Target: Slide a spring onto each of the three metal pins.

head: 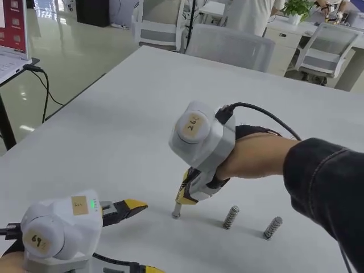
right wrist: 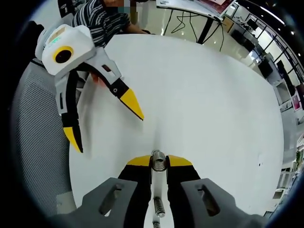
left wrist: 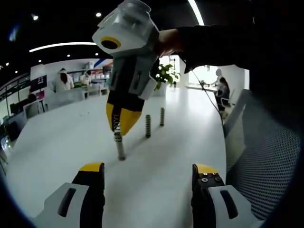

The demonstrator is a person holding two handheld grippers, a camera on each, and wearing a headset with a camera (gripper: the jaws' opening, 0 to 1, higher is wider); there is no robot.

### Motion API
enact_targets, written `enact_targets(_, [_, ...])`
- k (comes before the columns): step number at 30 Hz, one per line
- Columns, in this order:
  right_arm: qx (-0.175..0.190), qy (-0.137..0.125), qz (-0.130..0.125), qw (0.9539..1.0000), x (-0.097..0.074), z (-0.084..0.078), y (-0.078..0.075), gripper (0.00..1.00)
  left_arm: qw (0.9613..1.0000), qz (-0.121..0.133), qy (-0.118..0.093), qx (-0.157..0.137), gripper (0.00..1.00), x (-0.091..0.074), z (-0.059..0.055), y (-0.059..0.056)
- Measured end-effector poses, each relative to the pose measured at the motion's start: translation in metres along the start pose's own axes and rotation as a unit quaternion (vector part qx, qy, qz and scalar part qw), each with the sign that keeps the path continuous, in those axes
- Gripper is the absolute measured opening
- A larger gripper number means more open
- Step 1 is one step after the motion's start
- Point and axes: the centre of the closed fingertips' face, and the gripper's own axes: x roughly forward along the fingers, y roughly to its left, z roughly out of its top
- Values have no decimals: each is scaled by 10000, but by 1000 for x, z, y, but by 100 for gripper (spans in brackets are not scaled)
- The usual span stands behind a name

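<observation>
**Right gripper.** The right gripper [head: 183, 199], a white housing with yellow-tipped black jaws, is held in the person's right hand [head: 250, 156] and points steeply down at the white tabletop [head: 114, 131]. Its jaws are pressed together on a small coiled metal spring [right wrist: 159, 160]. In the left gripper view, the spring [left wrist: 116, 125] hangs between the yellow tips directly above an upright, bare metal pin [left wrist: 120, 148]. The spring's lower end is at the pin's top; whether it has passed over the top cannot be told.

**Left gripper.** The left gripper [head: 142, 236] is near the bottom-left of the head view, apart from the pin [head: 177, 213]. Its jaws are spread wide, with nothing between them.

**Other pins.** Two more upright pins each carry a spring: the nearer sprung pin [head: 230, 217] and the farther sprung pin [head: 272, 227]. They stand in a row beside the bare pin, on the person's right.
</observation>
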Motion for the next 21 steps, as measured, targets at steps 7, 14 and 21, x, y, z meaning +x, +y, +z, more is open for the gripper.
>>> enact_targets(7, [-25,112,42,9999,8,-2,2,9,10000,6,-1,-10,70,0,0,1])
enact_targets(14, [-83,244,74,9996,15,-6,4,9,10000,12,-2,-21,70,0,-1,0])
enact_targets(21, [-82,339,105,9993,21,-10,6,9,10000,19,10,-44,69,-1,-3,1])
